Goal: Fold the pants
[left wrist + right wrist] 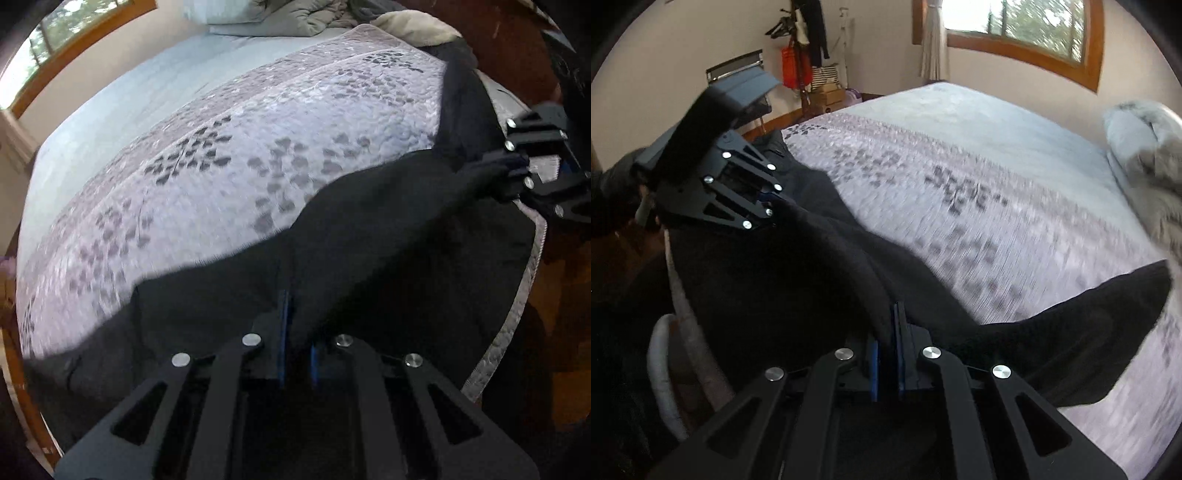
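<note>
Both my tongs are clenched on the black soft-fabric pants (388, 236), each pinching a fold of the cloth between its blue-edged pads. Left tongs (295, 332) point steeply down over the near edge of the bed, with the dark fabric bunched right at their tips and running away to the right. Right tongs (886, 332) also tilt down, less steeply, and the cloth rises into them from both sides.

The pants lie along the near side of the pale lilac quilted bedspread with grey leaf print (229, 177), stretched between my two grips, partly lifted off the bedspread at each pinch.

From the left wrist view I see my right tongs (517, 173) at the far right, gripping a gathered end of the pants, and one pant leg running up the right side of the bed toward a heap of grey and cream bedding (295, 18). Brown wooden floor (561, 280) shows past the bedspread's edge.

From the right wrist view I see what the other misses: my left tongs (768, 218) at upper left, clamped on the cloth, a pant leg end (1108, 317) spread out to the right on the bedspread, a wood-framed window (1027, 29), and a coat stand with hanging clothes and an orange bag (801, 48) by the wall. Much of the bedspread is blurred.
</note>
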